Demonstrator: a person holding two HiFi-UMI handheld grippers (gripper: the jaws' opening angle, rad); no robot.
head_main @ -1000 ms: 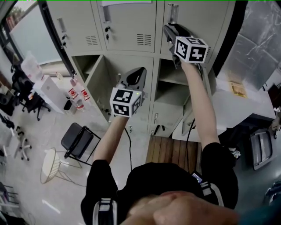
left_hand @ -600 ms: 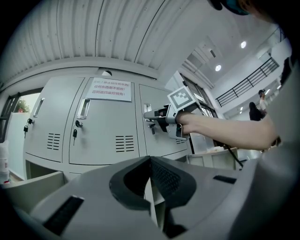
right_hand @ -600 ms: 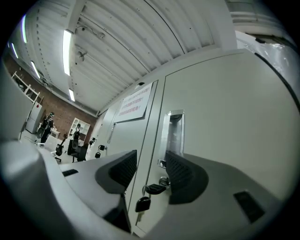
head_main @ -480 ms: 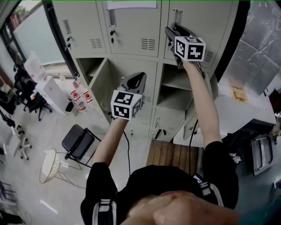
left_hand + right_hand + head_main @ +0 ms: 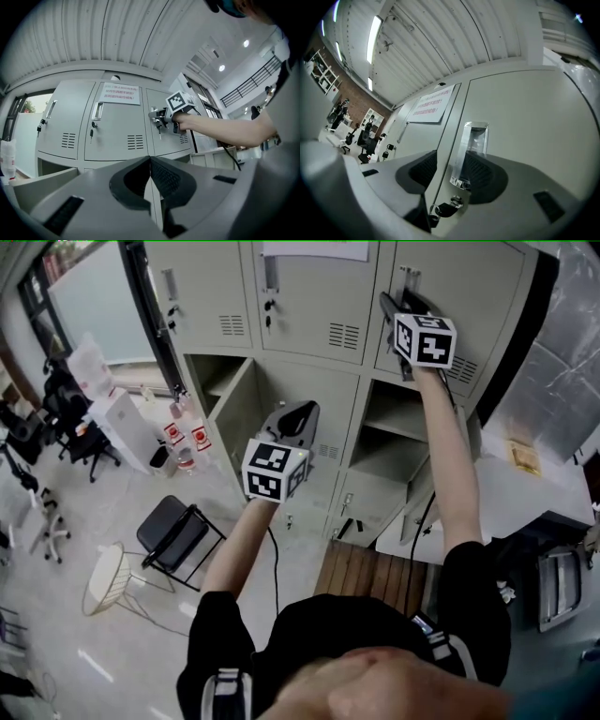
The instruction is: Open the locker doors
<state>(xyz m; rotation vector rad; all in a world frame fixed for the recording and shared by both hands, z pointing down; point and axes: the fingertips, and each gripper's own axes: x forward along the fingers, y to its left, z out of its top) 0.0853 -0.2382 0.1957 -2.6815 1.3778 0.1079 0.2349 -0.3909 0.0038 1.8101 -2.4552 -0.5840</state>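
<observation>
**Trainee:** Which door is in hand, and where is it?

**Operator:** The top-right locker door, at the upper right of the bank. Its chrome handle stands between the jaws of my right gripper. The jaws are apart and I see neither pad pressing on the handle, so I judge nothing is gripped yet. A key sits in the lock just below.

**Trainee:** And the other tool?

**Operator:** My left gripper has its jaws fully together, with nothing between them. It is held out in front of the second-row middle door, apart from it.

**Trainee:** How far along is the task?

**Operator:** Partly done, by my reading. In the second row, the left compartment and the right compartment stand open. All three top doors are shut, and so is the second-row middle door. Pulling the top-right door looks like the step in hand.

**Trainee:** What does each view add?

**Operator:** Only the right gripper view shows the handle framed by the jaws, and the key. Only the head view shows the open compartments below. The left gripper view alone sets the top row side by side. It shows the paper notice on the middle door, and the right gripper from the side, at its door.
</observation>
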